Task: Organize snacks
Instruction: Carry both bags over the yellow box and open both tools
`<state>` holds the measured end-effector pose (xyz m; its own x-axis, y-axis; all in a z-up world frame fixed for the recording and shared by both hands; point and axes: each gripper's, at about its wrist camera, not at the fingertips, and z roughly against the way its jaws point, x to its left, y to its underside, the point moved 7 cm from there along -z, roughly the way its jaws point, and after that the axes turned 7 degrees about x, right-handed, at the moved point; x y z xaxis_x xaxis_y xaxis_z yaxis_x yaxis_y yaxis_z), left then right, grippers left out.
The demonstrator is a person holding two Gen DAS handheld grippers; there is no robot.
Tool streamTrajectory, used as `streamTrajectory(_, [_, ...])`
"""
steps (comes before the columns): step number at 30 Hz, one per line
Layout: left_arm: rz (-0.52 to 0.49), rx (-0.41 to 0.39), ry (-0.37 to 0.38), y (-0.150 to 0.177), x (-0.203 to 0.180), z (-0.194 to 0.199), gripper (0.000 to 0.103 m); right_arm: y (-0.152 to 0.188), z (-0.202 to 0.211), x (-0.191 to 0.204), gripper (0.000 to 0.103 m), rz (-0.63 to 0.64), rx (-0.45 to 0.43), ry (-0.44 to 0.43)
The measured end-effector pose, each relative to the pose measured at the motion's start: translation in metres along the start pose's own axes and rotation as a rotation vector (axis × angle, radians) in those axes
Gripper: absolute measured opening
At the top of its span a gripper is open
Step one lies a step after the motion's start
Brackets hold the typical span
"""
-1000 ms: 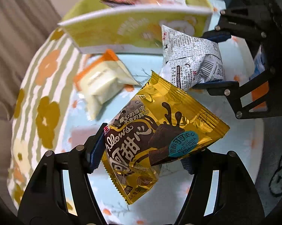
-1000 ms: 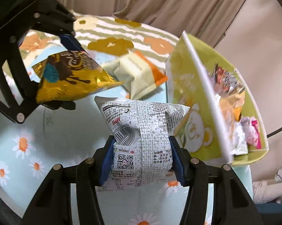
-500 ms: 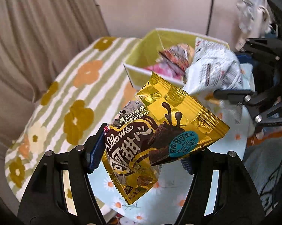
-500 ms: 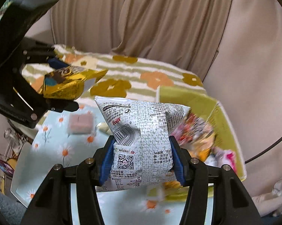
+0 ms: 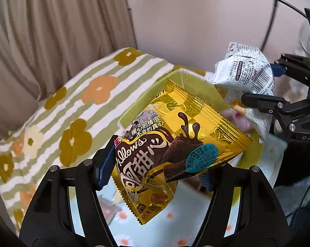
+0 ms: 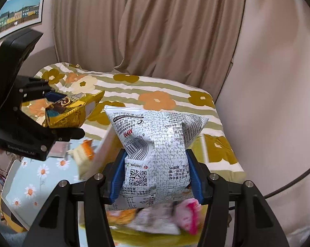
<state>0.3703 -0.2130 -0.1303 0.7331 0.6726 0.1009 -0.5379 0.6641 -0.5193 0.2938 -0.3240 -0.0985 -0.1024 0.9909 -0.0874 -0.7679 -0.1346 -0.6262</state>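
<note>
Beige curtain (image 6: 155,30) hangs in heavy folds across the back, top to bed level; also seen at left in the left wrist view (image 5: 52,30). Plain pinkish-beige wall (image 6: 278,82) to the right of it, w/ a thin dark cable (image 6: 237,30) running down along the curtain edge. Framed picture (image 6: 17,14) of coloured houses under blue sky on the wall at upper left. Bed w/ green-and-white striped cover (image 6: 155,94), printed w/ orange, mustard & cream flowers, sits against curtain & wall. Nearer, a pale blue cloth w/ daisies (image 6: 37,177). Light soft, even, no hard shadows.
</note>
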Motion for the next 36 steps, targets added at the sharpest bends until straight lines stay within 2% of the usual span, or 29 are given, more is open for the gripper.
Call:
streamTrajectory(3, [0.066, 0.020, 0.004, -0.024, -0.008, -0.023, 0.065, -0.010, -0.019, -0.030, 0.051, -0.016, 0.018, -0.021])
streamTrajectory(7, [0.148, 0.079, 0.007, -0.048, -0.007, -0.064, 0.065, -0.016, -0.045, -0.048, 0.051, -0.053, 0.043, -0.049])
streamTrajectory(13, [0.240, 0.177, 0.068, -0.060, 0.001, -0.122, 0.066, -0.015, -0.073, -0.063, 0.051, -0.086, 0.077, -0.078])
streamTrajectory(14, [0.242, 0.186, 0.064, -0.060, 0.002, -0.128, 0.066, -0.015, -0.078, -0.065, 0.051, -0.096, 0.080, -0.051])
streamTrajectory(16, [0.243, 0.217, 0.044, -0.062, 0.002, -0.138, 0.076, -0.015, -0.087, -0.070, 0.051, -0.118, 0.096, -0.060])
streamTrajectory(17, [0.246, 0.231, 0.037, -0.061, 0.002, -0.142, 0.089, -0.013, -0.088, -0.070, 0.051, -0.128, 0.099, -0.068])
streamTrajectory(18, [0.253, 0.237, 0.044, -0.060, 0.002, -0.144, 0.098, -0.013, -0.091, -0.071, 0.051, -0.137, 0.105, -0.078])
streamTrajectory(19, [0.259, 0.234, 0.057, -0.059, 0.004, -0.146, 0.100, -0.012, -0.095, -0.073, 0.051, -0.145, 0.113, -0.084])
streamTrajectory(22, [0.281, 0.223, 0.071, -0.052, 0.006, -0.140, 0.100, -0.010, -0.105, -0.076, 0.051, -0.161, 0.132, -0.092])
streamTrajectory(28, [0.317, 0.149, 0.032, -0.030, 0.012, -0.107, 0.100, -0.012, -0.119, -0.079, 0.051, -0.190, 0.154, -0.116])
streamTrajectory(31, [0.332, 0.144, 0.023, -0.021, 0.014, -0.100, 0.100, -0.014, -0.125, -0.076, 0.052, -0.207, 0.165, -0.142])
streamTrajectory(32, [0.336, 0.144, 0.023, -0.018, 0.013, -0.098, 0.100, -0.013, -0.126, -0.076, 0.055, -0.213, 0.163, -0.148])
streamTrajectory(34, [0.342, 0.140, 0.021, -0.013, 0.013, -0.094, 0.100, -0.016, -0.131, -0.077, 0.075, -0.213, 0.143, -0.145])
streamTrajectory(35, [0.346, 0.137, 0.020, -0.011, 0.013, -0.092, 0.100, -0.017, -0.134, -0.077, 0.096, -0.211, 0.135, -0.147])
streamTrajectory(36, [0.352, 0.134, 0.020, -0.009, 0.012, -0.089, 0.100, -0.016, -0.134, -0.077, 0.102, -0.210, 0.129, -0.147])
